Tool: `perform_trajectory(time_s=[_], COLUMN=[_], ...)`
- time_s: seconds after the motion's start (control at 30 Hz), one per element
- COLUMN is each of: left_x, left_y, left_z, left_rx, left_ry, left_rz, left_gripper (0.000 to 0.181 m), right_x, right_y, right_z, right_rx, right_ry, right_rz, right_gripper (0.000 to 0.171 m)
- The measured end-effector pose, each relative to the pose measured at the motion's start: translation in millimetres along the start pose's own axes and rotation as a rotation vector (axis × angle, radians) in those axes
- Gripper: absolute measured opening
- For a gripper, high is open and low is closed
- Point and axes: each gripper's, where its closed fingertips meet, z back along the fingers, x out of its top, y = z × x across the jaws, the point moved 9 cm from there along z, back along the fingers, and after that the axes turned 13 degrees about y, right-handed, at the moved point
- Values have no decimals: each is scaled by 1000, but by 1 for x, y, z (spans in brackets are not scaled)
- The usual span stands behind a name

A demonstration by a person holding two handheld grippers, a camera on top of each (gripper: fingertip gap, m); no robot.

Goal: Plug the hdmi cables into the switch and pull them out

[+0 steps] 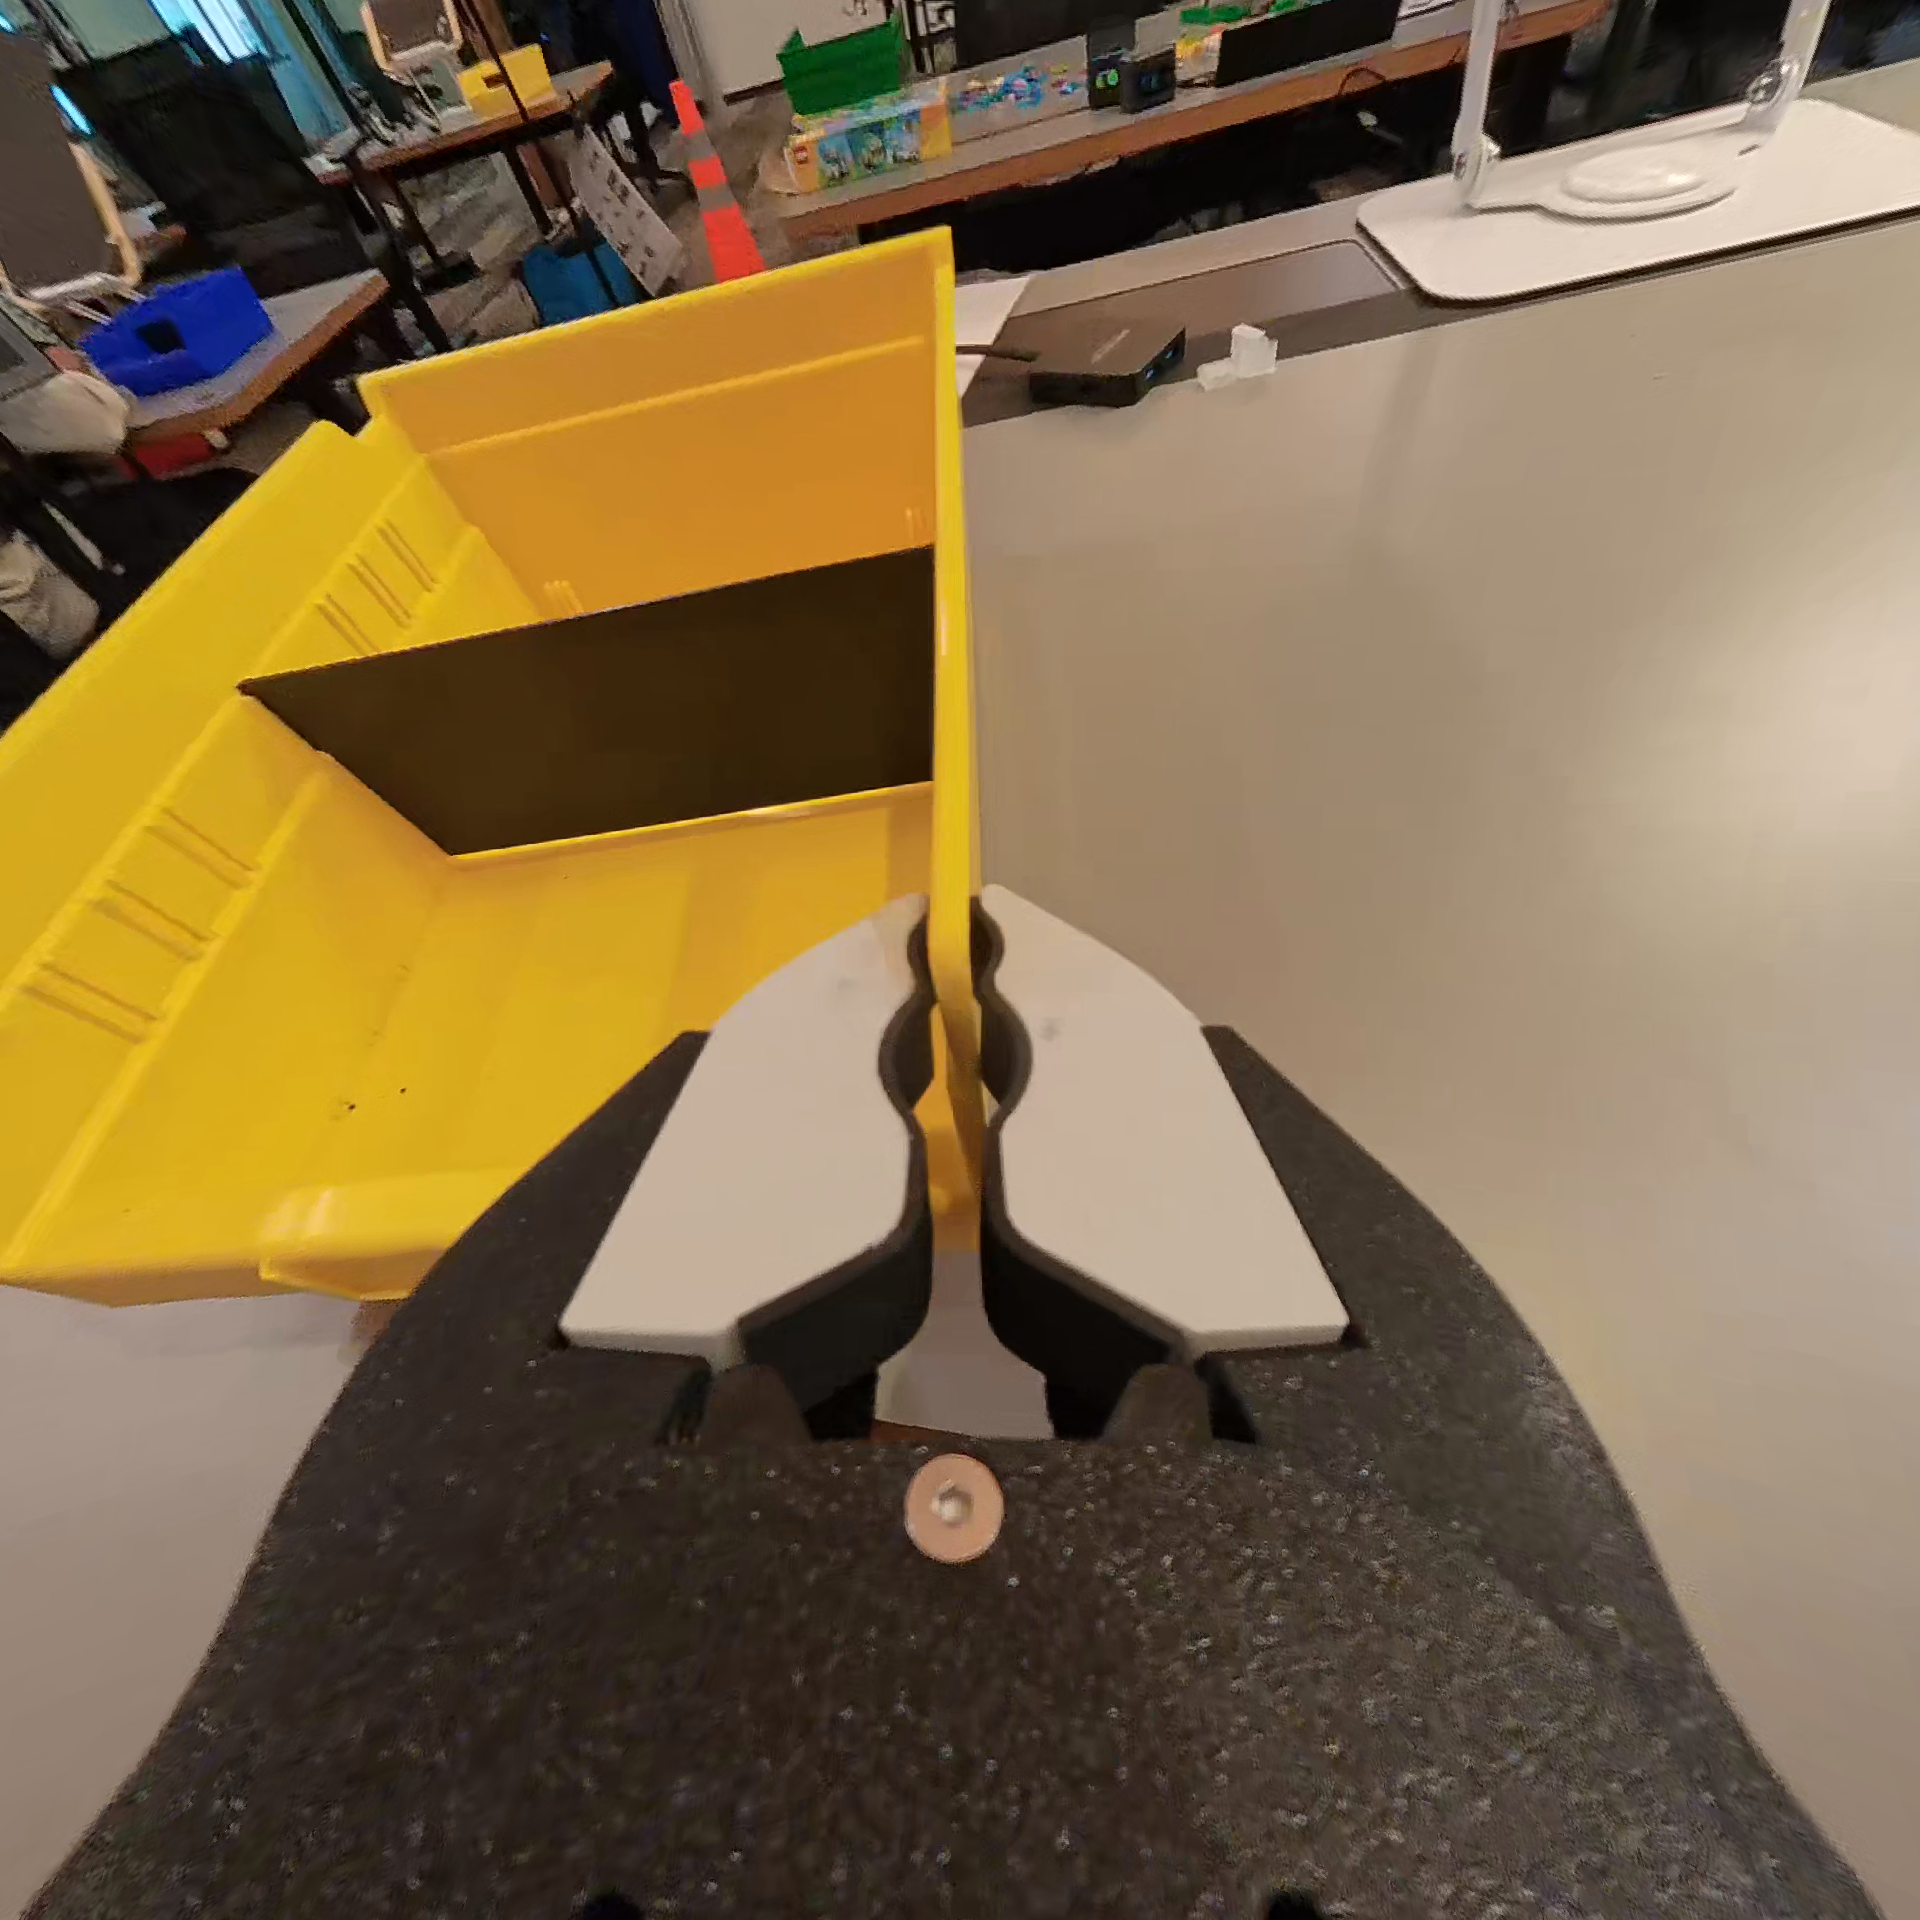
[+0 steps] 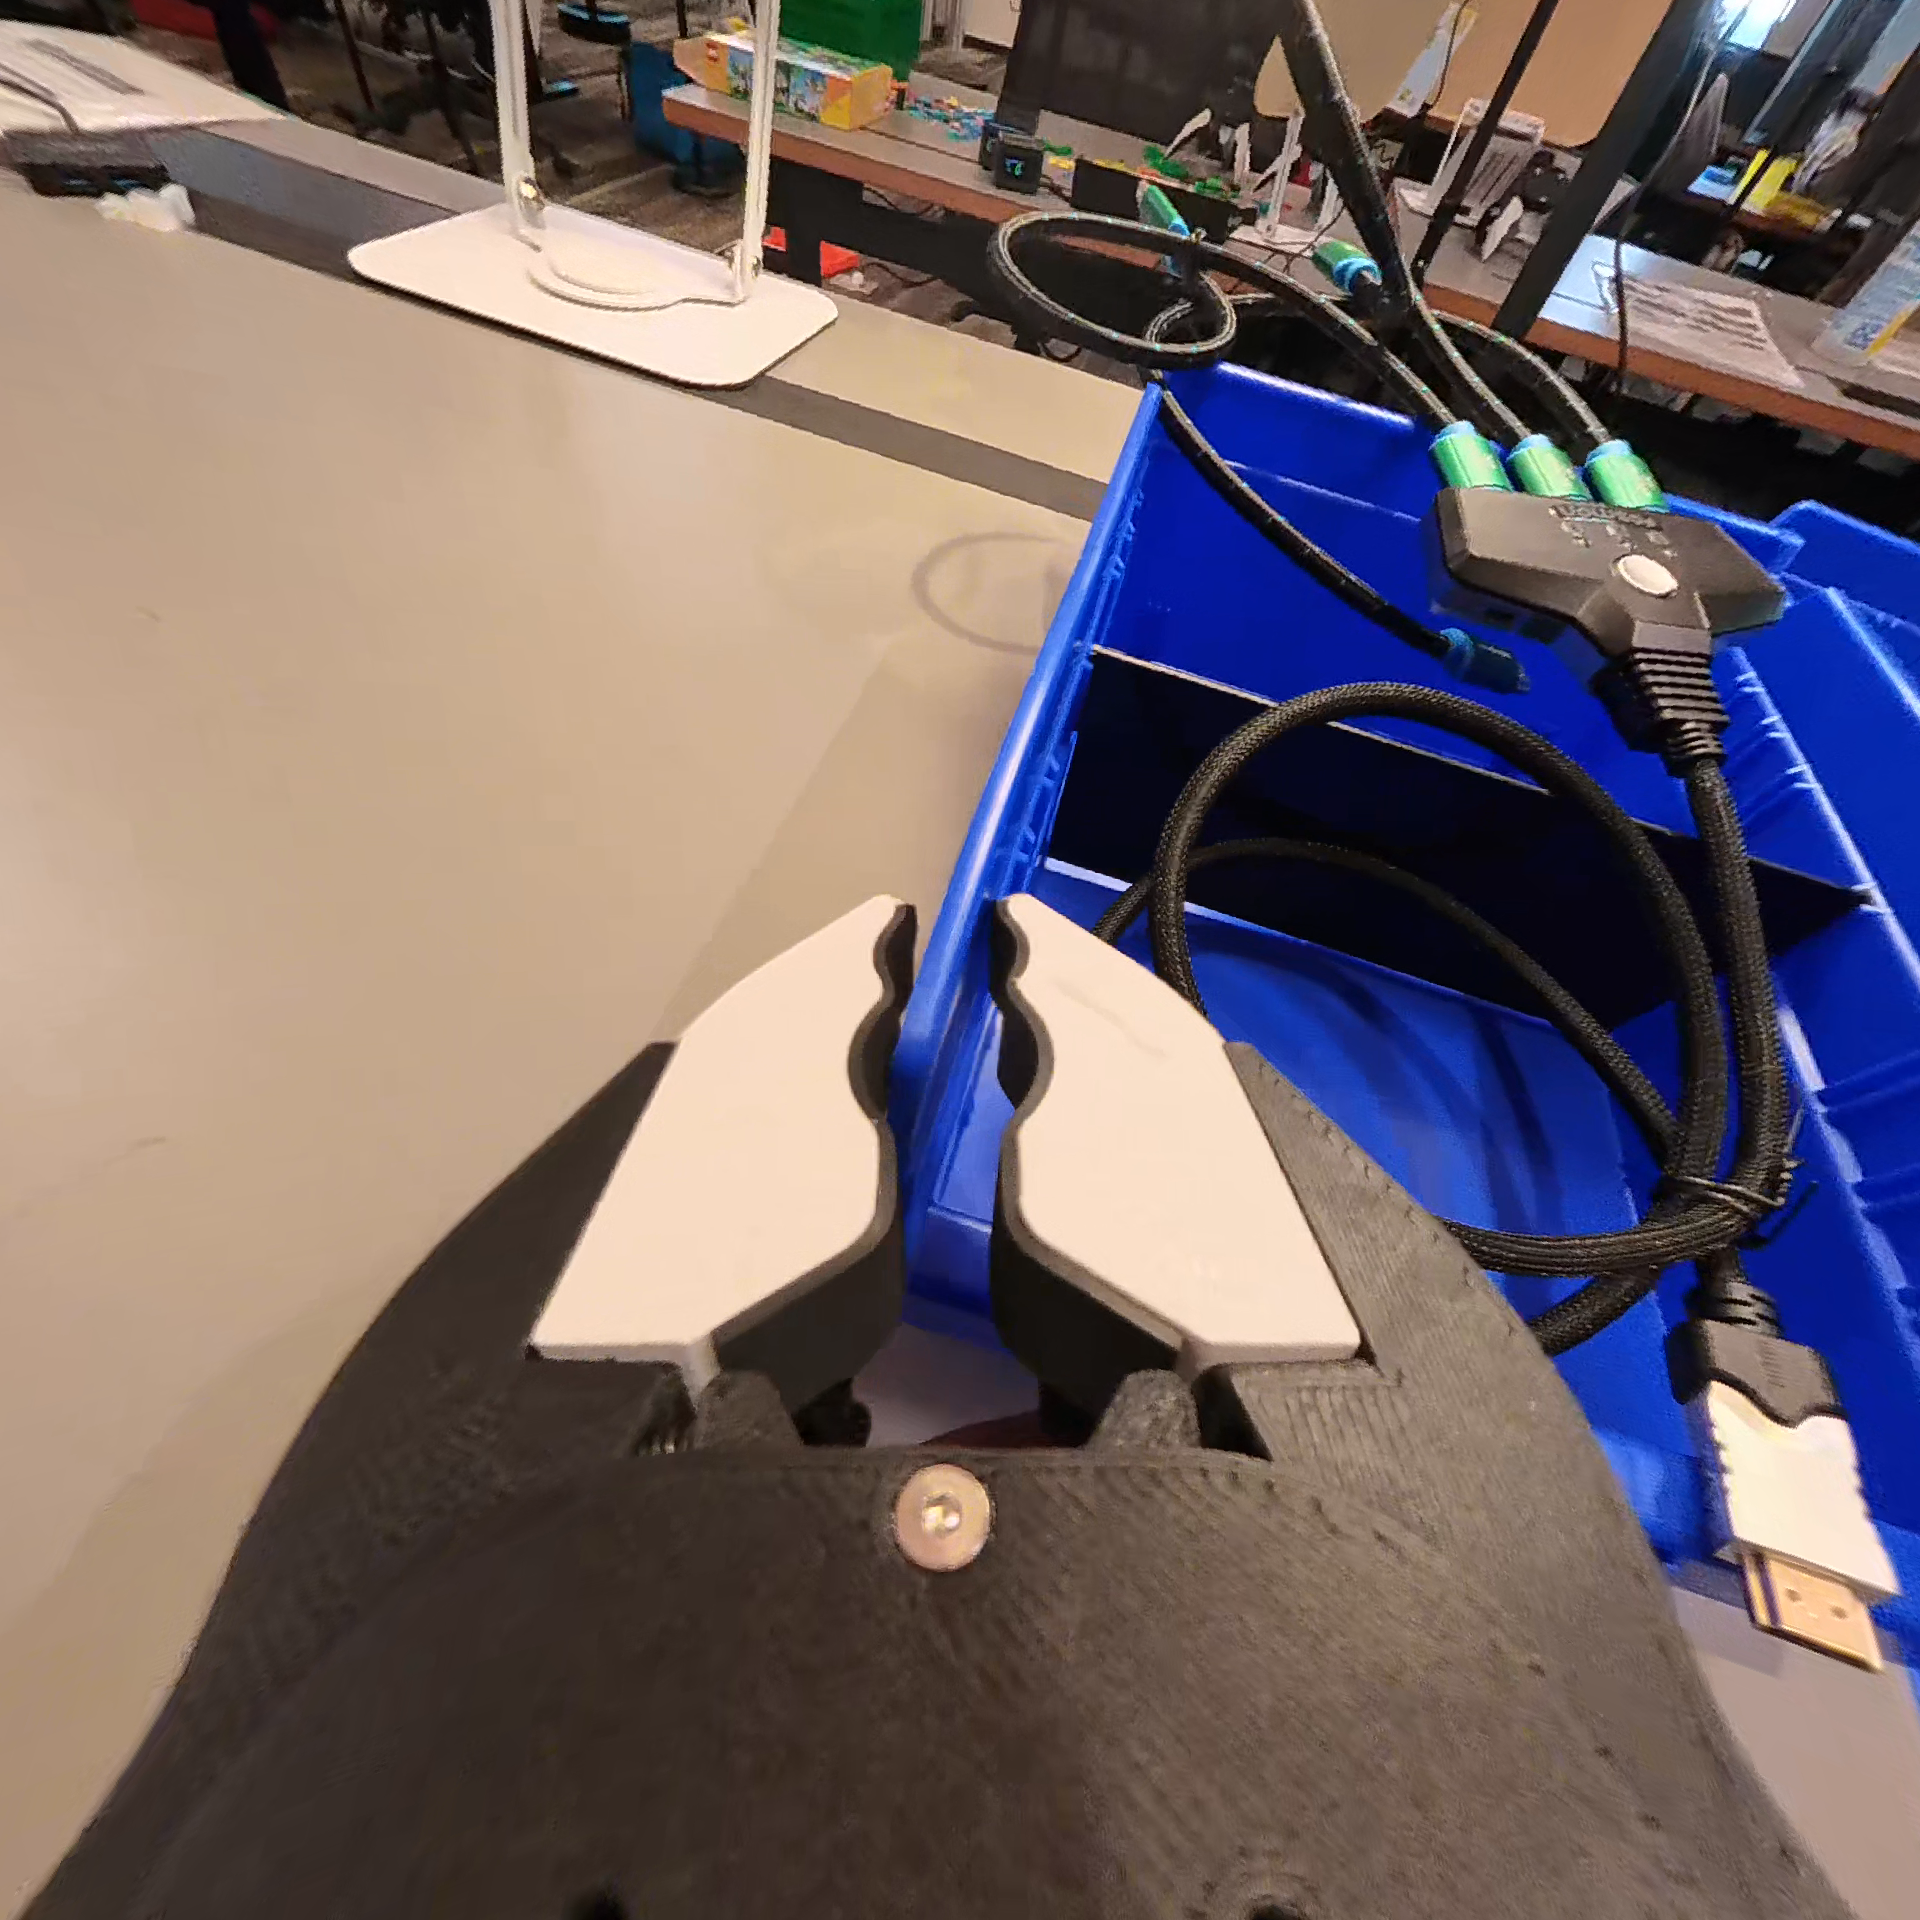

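Note:
In the right wrist view a black HDMI switch (image 2: 1610,571) rests on the far part of a blue bin (image 2: 1039,665), with three green-ended HDMI plugs (image 2: 1538,468) seated in it. Its black braided lead (image 2: 1704,987) coils in the bin and ends in a silver plug (image 2: 1797,1527) hanging over the near edge. One loose cable end (image 2: 1486,660) lies in the bin. My right gripper (image 2: 951,920) clamps the blue bin's left wall. My left gripper (image 1: 951,914) is shut on the right wall of a yellow bin (image 1: 675,436) that holds only a black divider (image 1: 623,707).
Both bins stand on a grey table (image 1: 1455,831). A white stand base (image 2: 603,291) sits at the table's far edge, also in the left wrist view (image 1: 1621,218). A small black box (image 1: 1112,364) lies beyond the yellow bin. Cluttered benches stand behind. Spacing between my two grippers at the tips: around 65 cm. My right gripper's tips are some 15 cm from the silver plug (image 2: 1797,1527). My right tips are roughly 20 cm from the black HDMI switch (image 2: 1610,571).

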Motion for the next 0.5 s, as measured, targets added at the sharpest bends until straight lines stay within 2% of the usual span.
perform_trajectory(time_s=[0.2, 0.5], left_x=[-17, -28], left_y=[-9, -33], left_z=[23, 47], left_rx=[-40, -336], left_ry=[-60, -176], left_rz=[-145, -364], left_gripper=[3, 3], right_x=[-6, -9], right_y=[-6, -7], right_z=[9, 14], right_rx=[-8, 78], right_ry=[17, 6], right_rz=[59, 92], right_gripper=[9, 6])
